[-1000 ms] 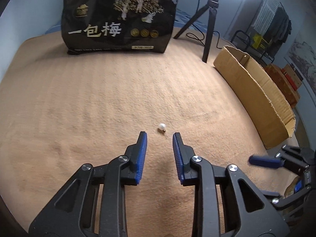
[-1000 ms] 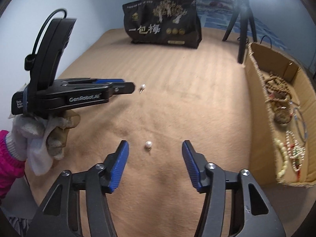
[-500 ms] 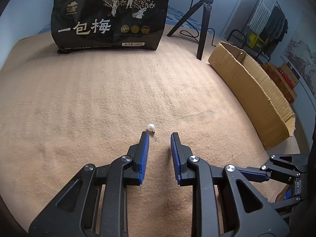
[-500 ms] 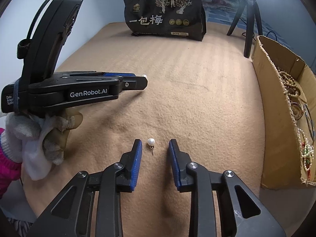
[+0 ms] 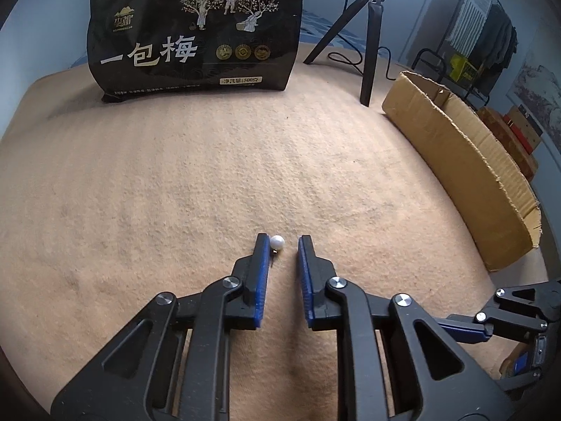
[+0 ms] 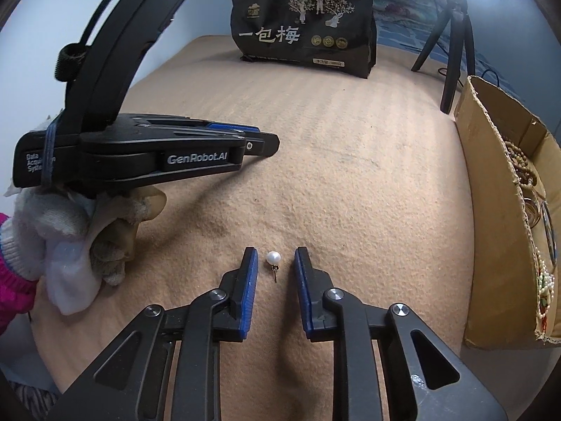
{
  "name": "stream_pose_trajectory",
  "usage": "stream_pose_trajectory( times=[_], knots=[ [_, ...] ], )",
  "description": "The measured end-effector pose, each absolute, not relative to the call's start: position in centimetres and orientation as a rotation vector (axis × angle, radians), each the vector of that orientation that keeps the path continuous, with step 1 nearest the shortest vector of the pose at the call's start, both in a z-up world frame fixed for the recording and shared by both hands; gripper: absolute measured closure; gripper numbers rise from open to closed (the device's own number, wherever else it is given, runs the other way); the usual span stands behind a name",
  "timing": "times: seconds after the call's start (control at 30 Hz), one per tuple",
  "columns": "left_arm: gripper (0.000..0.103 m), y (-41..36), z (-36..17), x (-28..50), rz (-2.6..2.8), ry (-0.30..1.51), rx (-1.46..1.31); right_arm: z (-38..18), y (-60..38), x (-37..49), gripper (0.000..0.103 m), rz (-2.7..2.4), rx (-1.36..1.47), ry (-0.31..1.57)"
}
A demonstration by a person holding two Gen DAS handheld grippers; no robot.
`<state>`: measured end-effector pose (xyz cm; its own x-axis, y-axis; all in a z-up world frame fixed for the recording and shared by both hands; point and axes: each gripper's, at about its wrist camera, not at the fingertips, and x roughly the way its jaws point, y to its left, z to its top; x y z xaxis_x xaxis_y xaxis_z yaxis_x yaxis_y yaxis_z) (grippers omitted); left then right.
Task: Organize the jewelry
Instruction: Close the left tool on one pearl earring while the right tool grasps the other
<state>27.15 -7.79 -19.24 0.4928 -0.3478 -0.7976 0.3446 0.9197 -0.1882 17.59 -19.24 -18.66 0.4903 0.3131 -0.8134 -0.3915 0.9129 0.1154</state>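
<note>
Though each wrist view shows a pearl stud lying between its own fingers, these look like two separate earrings on the tan blanket point(image 5: 175, 182). One pearl earring point(image 6: 273, 258) lies between the tips of the right gripper point(image 6: 274, 261), centred in the gap and touching neither pad; its short post points back toward the gripper body, so its long axis runs along the fingers, not across them. The other pearl earring point(image 5: 277, 242) sits at the tips of the left gripper point(image 5: 280, 244), pressed close to or touching the left pad, with its post tucked down beside that pad. Both pairs of fingers stand apart with a narrow gap, neither clamped on anything.

Seen from the right wrist, the left gripper point(image 6: 270, 145) lies farther out over the blanket, held by a gloved hand point(image 6: 87, 231); its earring is hidden from that view. For each stud, the nearer tool is simply the one straddling it.

The likely next move is to pinch the pearls. The right one is well lined up; the left sits off-centre and could be nudged aside, in my judgement.

Off to the right stands a cardboard box point(image 6: 498, 189) already holding beaded strands, the likely destination. Beyond are a black snack bag point(image 5: 196, 31) and a tripod point(image 5: 368, 35).
</note>
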Motion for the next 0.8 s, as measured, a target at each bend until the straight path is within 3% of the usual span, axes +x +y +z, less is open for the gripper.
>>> stream_pose_trajectory(
  times=[0.2,0.37,0.8],
  knots=[
    [0.095,-7.9,-19.5,27.4,-0.405,0.962,0.013,-18.8,-18.9,17.5,0.088,0.425,-0.111,0.965],
    [0.096,-7.9,-19.5,27.5,-0.407,0.957,0.014,-18.8,-18.6,17.7,0.096,0.425,-0.129,0.963],
    [0.096,-7.2,-17.6,26.1,-0.391,0.915,0.009,-16.9,-19.3,16.9,0.096,0.421,-0.09,0.926]
  ],
)
